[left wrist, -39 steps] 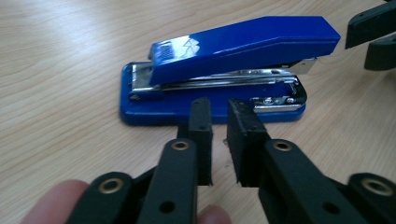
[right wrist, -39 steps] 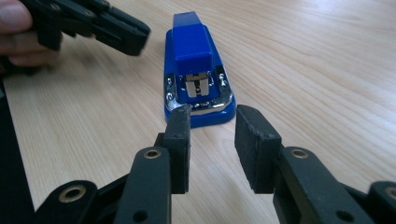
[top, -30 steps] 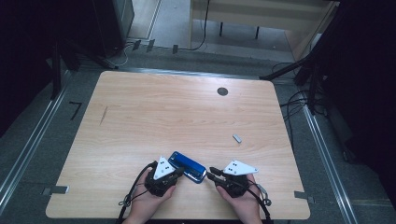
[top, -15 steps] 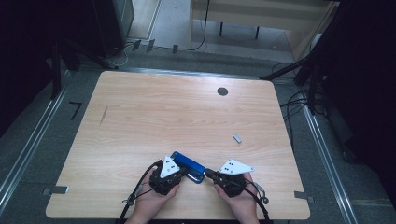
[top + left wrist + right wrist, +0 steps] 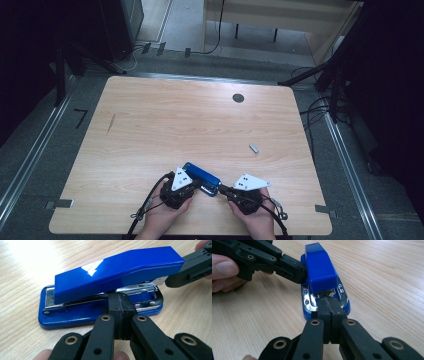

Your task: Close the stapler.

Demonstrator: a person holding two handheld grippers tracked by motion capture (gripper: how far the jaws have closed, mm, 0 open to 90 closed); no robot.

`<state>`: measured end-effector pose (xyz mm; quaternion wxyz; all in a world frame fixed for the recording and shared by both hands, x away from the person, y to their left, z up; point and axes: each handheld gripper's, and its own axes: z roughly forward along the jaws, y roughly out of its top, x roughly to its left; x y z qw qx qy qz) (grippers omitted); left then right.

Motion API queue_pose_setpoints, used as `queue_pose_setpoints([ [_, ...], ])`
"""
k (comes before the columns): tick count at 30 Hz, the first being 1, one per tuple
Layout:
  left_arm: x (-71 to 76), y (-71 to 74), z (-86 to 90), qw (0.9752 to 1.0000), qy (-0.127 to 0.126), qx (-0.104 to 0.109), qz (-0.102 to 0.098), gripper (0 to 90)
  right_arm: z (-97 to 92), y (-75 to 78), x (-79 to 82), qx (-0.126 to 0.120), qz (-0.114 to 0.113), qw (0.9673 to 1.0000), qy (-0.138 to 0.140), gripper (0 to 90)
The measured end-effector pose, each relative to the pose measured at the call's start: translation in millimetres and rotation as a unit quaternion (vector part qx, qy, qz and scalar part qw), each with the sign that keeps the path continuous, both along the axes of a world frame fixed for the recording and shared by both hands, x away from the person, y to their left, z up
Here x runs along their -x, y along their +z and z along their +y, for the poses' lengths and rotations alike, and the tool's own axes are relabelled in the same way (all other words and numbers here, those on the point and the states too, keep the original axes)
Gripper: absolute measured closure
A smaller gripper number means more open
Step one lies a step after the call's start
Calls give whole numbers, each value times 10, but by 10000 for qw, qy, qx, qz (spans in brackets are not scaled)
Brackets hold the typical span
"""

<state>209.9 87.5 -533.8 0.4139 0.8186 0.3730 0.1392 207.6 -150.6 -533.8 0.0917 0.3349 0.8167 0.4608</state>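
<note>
Nearest first, then outward.

Hands: two hands come in at the near edge of the desk [image 5: 150, 130], each holding a gripper close to the stapler.

Left gripper [image 5: 121, 315]: jaws pressed together with nothing pinched between them; the closed tips rest against the long side of the stapler, at the gap between its base and its chrome rail.

Right gripper [image 5: 329, 312]: jaws have just been closing and now stand pressed together with nothing between them; the closed tips meet the front end of the stapler, just under the nose of its blue top, over the chrome plate.

Stapler [image 5: 202, 178]: blue, lying flat on its base near the front edge of the desk, between the two grippers, its length angled across the desk; the top arm is down, not swung open.

Progress: by my reading the work is at an early stage. Both grippers have reached the stapler and touch it, but neither has a grip on it, and it sits on the wood unlifted and unopened. Whatever is to be done with it, opening, pressing or moving, appears still to come.

Small grey piece [image 5: 254, 148]: lies alone on the desk farther off to the right, well apart from the stapler.

Round dark cap [image 5: 238, 98]: set in the desk near its far edge.

Writing: no brand, label or lettering can be read on the stapler or the grippers.
</note>
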Motion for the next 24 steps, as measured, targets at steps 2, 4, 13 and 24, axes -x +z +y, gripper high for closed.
queue_pose_setpoints([
  [2,1,0,-2,10000,9,-5,-4,900,-2,-4,0,-17,-10,10000,-1,900],
  [4,0,0,-3,10000,14,-2,1,900,-3,-11,7,-47,4,10000,-8,900],
  [13,-2,0,0,10000,10,9,12,900,-1,-20,-2,-25,34,10000,-4,900],
  [24,1,0,-2,10000,2,-2,3,900,10,-55,-13,37,139,9999,-33,900],
])
